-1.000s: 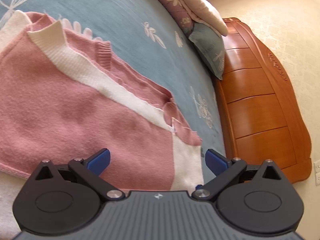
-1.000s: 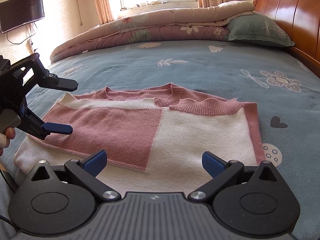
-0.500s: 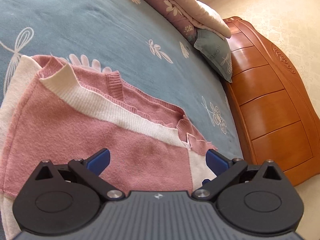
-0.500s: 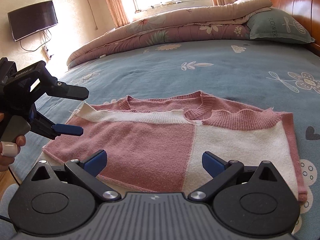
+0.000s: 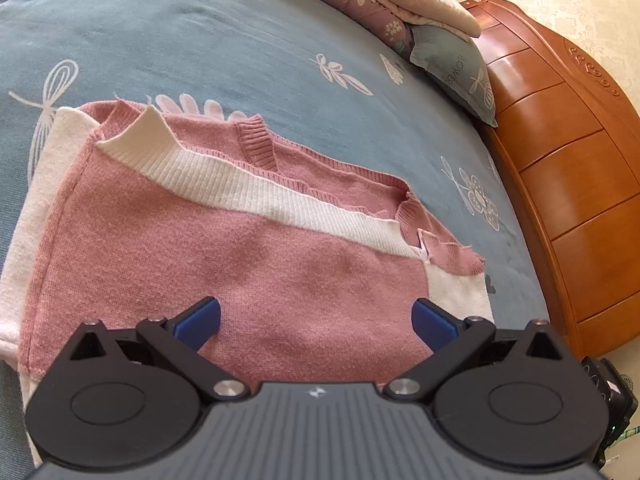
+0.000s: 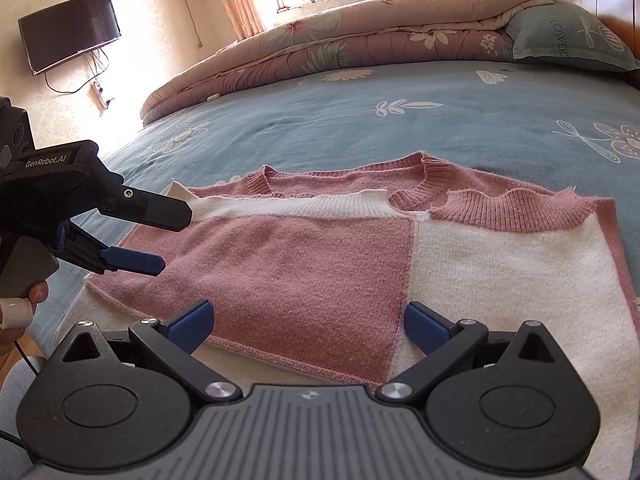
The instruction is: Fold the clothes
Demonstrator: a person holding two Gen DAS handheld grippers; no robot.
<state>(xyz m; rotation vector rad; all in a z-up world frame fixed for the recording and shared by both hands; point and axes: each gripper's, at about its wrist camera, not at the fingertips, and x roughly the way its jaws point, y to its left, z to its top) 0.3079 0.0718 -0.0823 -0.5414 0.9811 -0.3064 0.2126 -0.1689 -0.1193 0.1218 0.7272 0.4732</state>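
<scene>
A pink and white knit sweater [image 5: 248,248] lies folded flat on the blue bed sheet [image 5: 224,44], its ribbed neckline at the far edge. In the right wrist view the same sweater [image 6: 320,264] spreads across the middle. My left gripper [image 5: 316,320] hangs open above the sweater's near edge, holding nothing. It also shows at the left of the right wrist view as a black left gripper [image 6: 172,240], held by a hand [image 6: 20,304], with its tips over the sweater's left edge. My right gripper [image 6: 308,320] is open above the near hem, empty.
A rolled floral quilt [image 6: 360,44] and a grey-green pillow [image 6: 568,36] lie along the far side of the bed. A wooden headboard [image 5: 560,168] rises at the right. A wall television [image 6: 68,32] hangs at the far left.
Both grippers have drawn back and up from the sweater, so more of it and the bed shows. Both stay open. The sweater lies still.
</scene>
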